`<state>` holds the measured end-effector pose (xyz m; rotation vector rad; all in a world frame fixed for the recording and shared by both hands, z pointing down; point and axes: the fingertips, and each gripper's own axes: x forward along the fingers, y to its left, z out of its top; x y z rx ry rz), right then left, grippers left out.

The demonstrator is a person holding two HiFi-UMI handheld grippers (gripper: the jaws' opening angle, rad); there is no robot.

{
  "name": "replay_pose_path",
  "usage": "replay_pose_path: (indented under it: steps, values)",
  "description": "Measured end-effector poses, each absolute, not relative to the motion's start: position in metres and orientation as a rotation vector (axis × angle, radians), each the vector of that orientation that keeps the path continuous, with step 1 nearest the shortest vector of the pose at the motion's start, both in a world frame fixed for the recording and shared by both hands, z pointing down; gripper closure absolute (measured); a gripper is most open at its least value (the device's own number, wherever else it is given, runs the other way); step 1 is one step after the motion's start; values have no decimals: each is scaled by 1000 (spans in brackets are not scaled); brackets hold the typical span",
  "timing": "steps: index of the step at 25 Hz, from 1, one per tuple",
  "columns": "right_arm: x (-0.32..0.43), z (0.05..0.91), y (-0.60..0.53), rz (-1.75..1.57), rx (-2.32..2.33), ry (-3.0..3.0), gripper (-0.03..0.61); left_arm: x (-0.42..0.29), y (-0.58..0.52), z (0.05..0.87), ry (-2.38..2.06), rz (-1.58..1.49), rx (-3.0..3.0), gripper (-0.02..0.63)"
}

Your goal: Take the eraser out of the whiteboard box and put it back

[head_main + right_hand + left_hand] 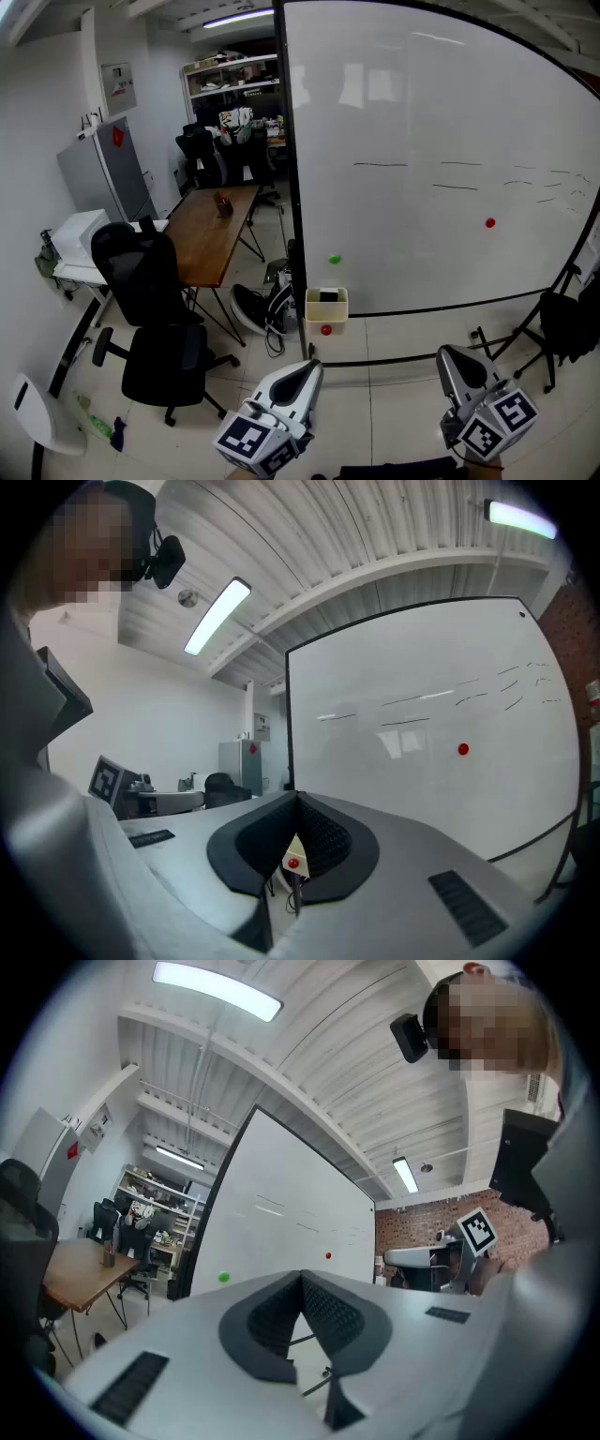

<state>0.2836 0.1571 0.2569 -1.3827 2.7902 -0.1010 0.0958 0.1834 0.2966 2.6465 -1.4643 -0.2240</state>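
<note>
A cream whiteboard box (325, 307) hangs at the lower left edge of the whiteboard (431, 159), with the black eraser (328, 296) lying in its top and a red magnet (325, 329) on its front. Both grippers are low in the head view, well short of the box and pointing level toward the board. My left gripper (313, 367) is shut and holds nothing; its jaws meet at the tip (302, 1277). My right gripper (449, 353) is shut and holds nothing too (298, 797). Below its tip, the box (292, 853) shows through the jaws' gap.
A green magnet (334, 259) and a red magnet (489, 222) stick to the board. At left stand a black office chair (150, 309) and a wooden table (211, 230). Shoes (255, 309) lie by the board's foot. A black bag (567, 323) hangs at right.
</note>
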Motion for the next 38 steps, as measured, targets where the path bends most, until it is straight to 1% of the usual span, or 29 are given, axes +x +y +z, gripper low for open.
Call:
replay_pose_path:
  steps: [9,28,32,38]
  values:
    - [245,262,95,-47,-1339,2827,554,61,124,301,-1523,-250,2592,584]
    - [209,270,-126,-179,-1174,2844,554,36,-87,286,-1630,-127,2582,584]
    - [175,278,-160,-193,-1274,2835,554,-9,-122,286,-1645,-48,2629,584]
    - [104,281,-193,-192,-1425,2729,554,-96,-166,286,-1575,-81,2687,584]
